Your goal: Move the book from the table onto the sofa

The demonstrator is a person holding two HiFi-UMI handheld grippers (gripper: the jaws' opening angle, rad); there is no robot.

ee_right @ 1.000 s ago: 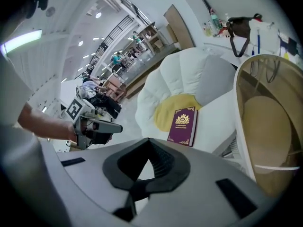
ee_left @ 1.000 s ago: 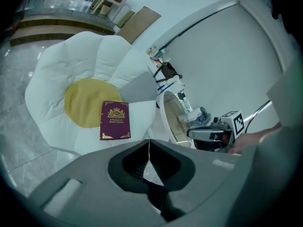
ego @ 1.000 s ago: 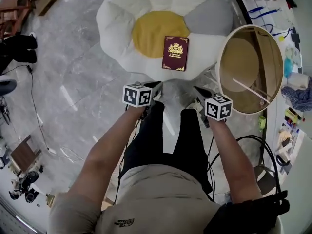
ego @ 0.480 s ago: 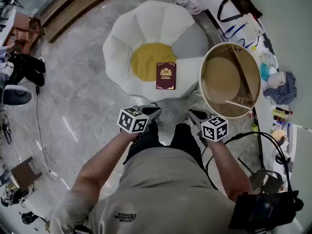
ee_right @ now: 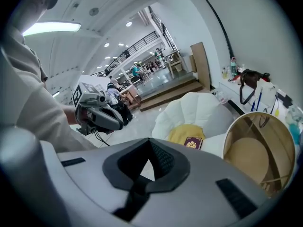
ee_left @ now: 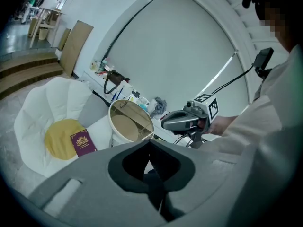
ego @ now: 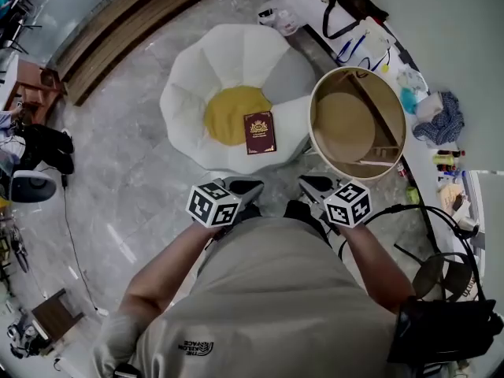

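The book lies on the white and yellow sofa, and the left gripper and the right gripper have pulled up and back from it, jaws pressed together and holding nothing, so the job looks done.

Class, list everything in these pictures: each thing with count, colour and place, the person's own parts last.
sofa: one, white flower shape with yellow centre, on the floor
book: one, maroon with gold print, on the sofa, overlapping its yellow centre
round table: one, cream rim, tan inside, right of the sofa
bag: one, black, on the white bench beyond the table
cloth: one, blue-grey, same bench
left gripper: one, grey, shut, empty, pointing toward the sofa
right gripper: one, grey, shut, empty, beside the left gripper
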